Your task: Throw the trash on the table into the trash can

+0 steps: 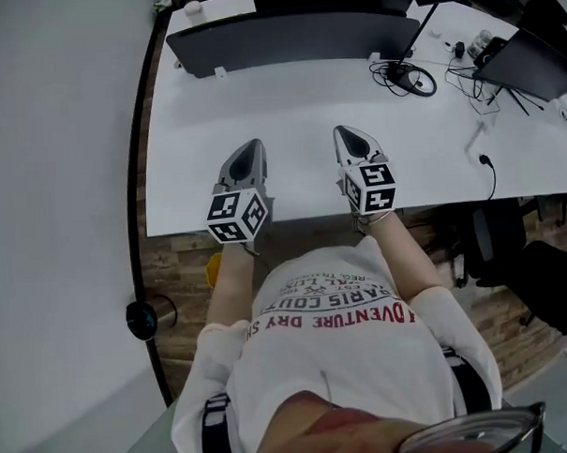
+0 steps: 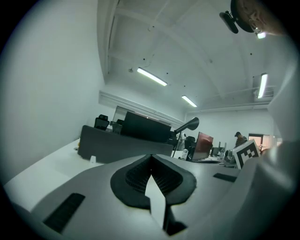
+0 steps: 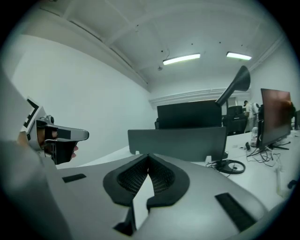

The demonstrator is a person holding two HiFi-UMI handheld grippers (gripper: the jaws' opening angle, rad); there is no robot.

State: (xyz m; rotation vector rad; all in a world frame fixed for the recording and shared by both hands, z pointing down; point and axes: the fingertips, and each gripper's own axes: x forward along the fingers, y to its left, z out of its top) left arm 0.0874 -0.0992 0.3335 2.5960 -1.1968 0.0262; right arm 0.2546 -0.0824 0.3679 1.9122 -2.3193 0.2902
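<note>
Both grippers hover side by side over the near edge of the white table [image 1: 297, 103], pointing away from the person. My left gripper [image 1: 252, 147] is shut, its dark ribbed pads [image 2: 140, 174] meeting at the tip with nothing between them. My right gripper [image 1: 347, 134] is also shut and holds nothing, its pads [image 3: 161, 176] closed together. No trash shows on the bare table surface in front of the grippers in any view. I cannot make out a trash can for certain.
A dark partition panel [image 1: 294, 37] runs along the table's far side. Coiled black cables [image 1: 410, 77] and a monitor [image 1: 530, 65] lie at the far right. A black chair [image 1: 510, 248] stands right of the person. A small round dark object [image 1: 150, 317] sits on the floor at left.
</note>
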